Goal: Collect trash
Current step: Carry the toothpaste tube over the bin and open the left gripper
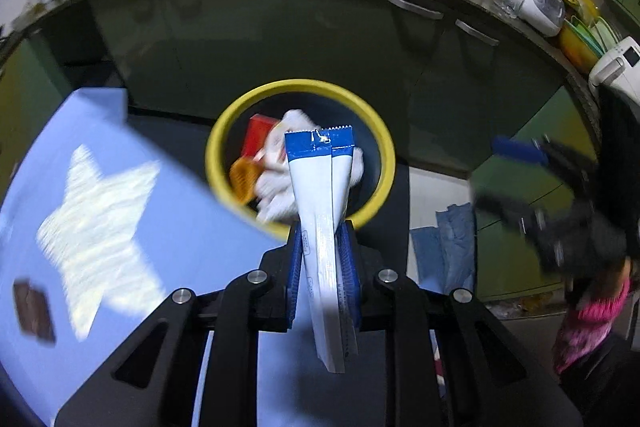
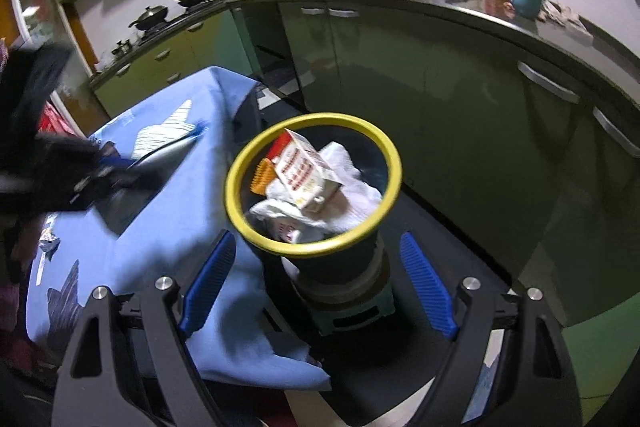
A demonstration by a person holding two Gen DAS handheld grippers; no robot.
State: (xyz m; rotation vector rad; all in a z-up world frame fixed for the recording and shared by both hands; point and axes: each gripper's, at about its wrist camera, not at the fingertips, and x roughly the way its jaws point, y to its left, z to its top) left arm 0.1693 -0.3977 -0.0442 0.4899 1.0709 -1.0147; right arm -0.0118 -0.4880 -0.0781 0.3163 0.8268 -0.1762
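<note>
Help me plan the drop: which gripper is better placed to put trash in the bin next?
Left. The left gripper is shut on the blue-and-white wrapper, pointing at the yellow-rimmed bin; the right gripper is open and empty.

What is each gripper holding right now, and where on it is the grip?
The left gripper pinches a blue-and-white wrapper around its lower half. The right gripper is open and holds nothing.

Trash fills the bin (image 2: 236,171), mouth unobstructed above
</note>
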